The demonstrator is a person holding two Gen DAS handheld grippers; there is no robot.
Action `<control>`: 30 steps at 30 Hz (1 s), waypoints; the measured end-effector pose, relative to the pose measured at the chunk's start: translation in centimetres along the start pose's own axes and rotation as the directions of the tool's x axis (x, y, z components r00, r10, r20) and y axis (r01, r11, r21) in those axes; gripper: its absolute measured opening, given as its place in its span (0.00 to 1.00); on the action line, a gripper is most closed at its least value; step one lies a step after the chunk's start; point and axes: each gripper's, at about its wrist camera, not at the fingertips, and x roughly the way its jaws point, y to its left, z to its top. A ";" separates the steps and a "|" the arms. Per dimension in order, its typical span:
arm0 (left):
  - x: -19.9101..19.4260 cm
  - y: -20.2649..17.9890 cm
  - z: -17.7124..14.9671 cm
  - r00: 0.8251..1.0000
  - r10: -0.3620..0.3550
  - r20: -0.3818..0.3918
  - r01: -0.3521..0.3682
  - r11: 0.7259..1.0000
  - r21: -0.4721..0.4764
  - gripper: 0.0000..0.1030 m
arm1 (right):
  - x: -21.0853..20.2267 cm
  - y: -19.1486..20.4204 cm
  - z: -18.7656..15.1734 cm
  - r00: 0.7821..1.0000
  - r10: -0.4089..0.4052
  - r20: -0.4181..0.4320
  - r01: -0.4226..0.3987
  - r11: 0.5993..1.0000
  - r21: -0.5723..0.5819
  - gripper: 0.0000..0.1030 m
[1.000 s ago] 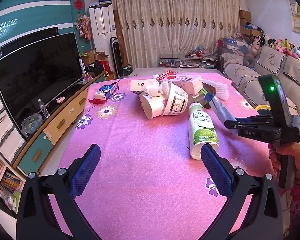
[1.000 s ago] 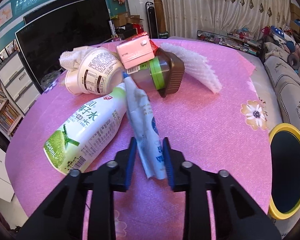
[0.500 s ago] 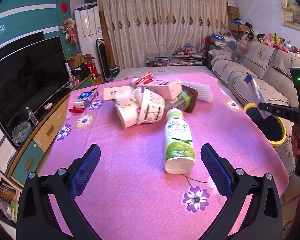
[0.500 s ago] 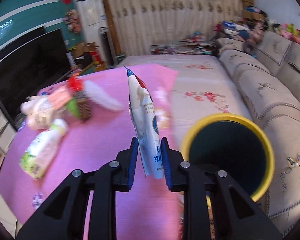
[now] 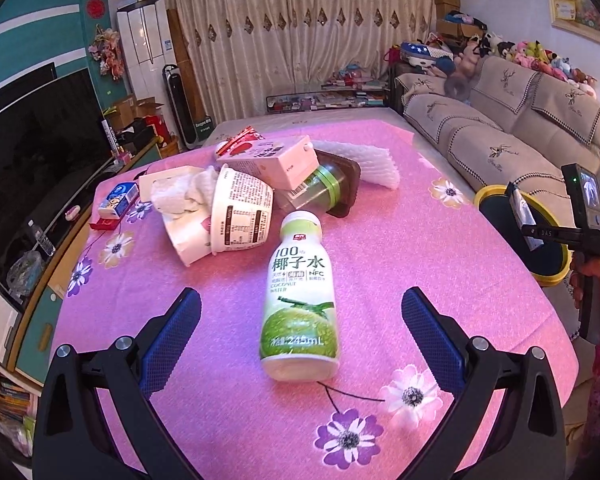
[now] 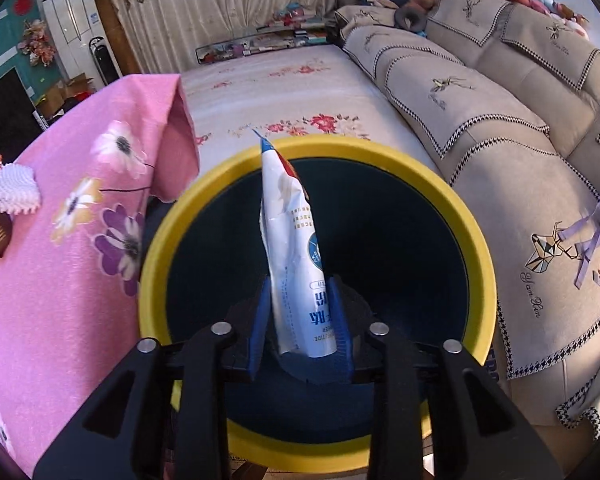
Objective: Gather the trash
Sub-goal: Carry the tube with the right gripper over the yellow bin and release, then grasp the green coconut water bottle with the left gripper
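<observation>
White pouch (image 6: 296,256) upright, tip up, in right tongs (image 6: 300,320)

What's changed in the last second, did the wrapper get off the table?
Yes. The right tool lifted the white wrapper from beside the coconut water bottle and carried it over the yellow-rimmed bin, still clamped. The left tool stays open; the trash pile is unchanged.
</observation>
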 end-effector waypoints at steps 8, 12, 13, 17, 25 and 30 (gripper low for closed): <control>2.7 -0.1 0.4 0.999 0.022 -0.048 -0.022 1.000 0.002 0.96 | -0.9 -0.5 -0.1 0.999 -0.014 0.042 0.013 1.000 0.017 0.55; 4.2 0.2 0.4 0.996 0.038 -0.084 -0.039 0.999 -0.002 0.96 | -3.1 0.5 -0.4 0.996 0.006 0.086 -0.006 1.000 0.000 0.57; 4.6 0.3 0.4 0.995 0.044 -0.092 -0.044 0.999 0.000 0.96 | -3.6 0.6 -0.4 0.995 0.012 0.098 -0.011 1.000 -0.005 0.59; 6.3 0.5 0.2 0.991 0.040 -0.126 -0.042 0.999 -0.010 0.96 | -5.2 1.6 -0.6 0.991 0.037 0.129 -0.034 0.999 -0.019 0.60; 7.6 0.6 0.5 0.985 0.037 -0.167 -0.039 0.999 -0.009 0.78 | -7.0 3.4 -0.4 0.986 0.066 0.152 -0.059 0.997 -0.049 0.60; 7.9 0.7 0.6 0.982 0.001 -0.189 -0.006 1.000 -0.029 0.63 | -7.5 3.8 -0.6 0.985 0.081 0.155 -0.073 0.996 -0.060 0.60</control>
